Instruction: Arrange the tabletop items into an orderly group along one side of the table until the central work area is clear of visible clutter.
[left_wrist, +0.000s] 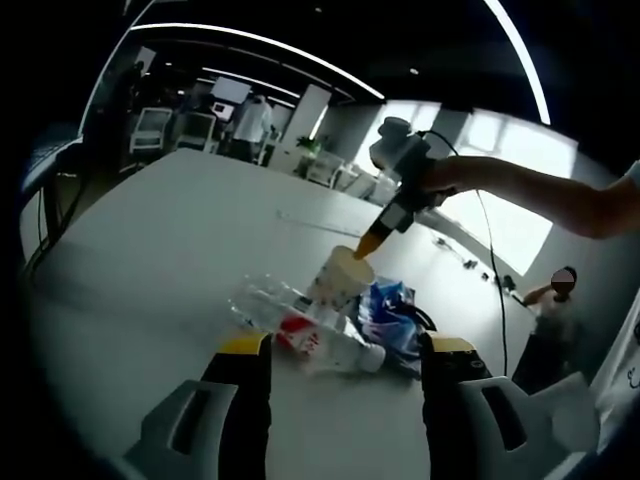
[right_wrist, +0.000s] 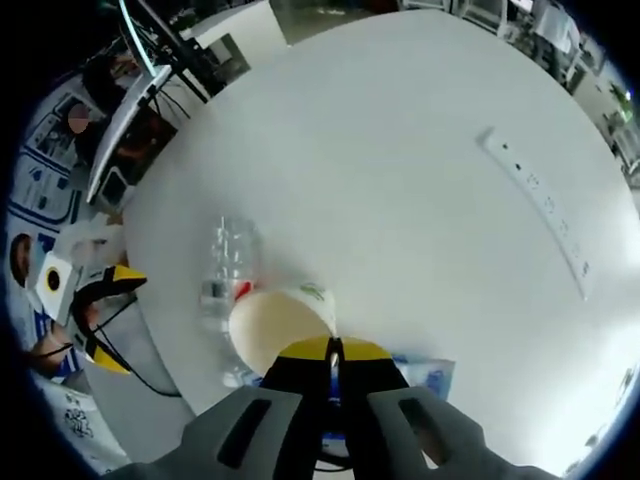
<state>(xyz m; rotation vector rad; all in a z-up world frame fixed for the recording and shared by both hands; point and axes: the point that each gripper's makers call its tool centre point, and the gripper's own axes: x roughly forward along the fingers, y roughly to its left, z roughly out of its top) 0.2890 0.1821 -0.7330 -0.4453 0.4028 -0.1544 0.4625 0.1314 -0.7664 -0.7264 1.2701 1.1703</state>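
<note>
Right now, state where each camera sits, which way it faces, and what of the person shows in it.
Left gripper view: rides the left gripper, low, looking across the white table at a paper cup, a plastic bottle and a blue packet; the person's forearm holds the right gripper at the cup's rim.
Right gripper view: rides the right gripper, looking steeply down; its jaws pinch the cup's rim, a power strip beyond.
Shared: cup, bottle, packet, table.
</note>
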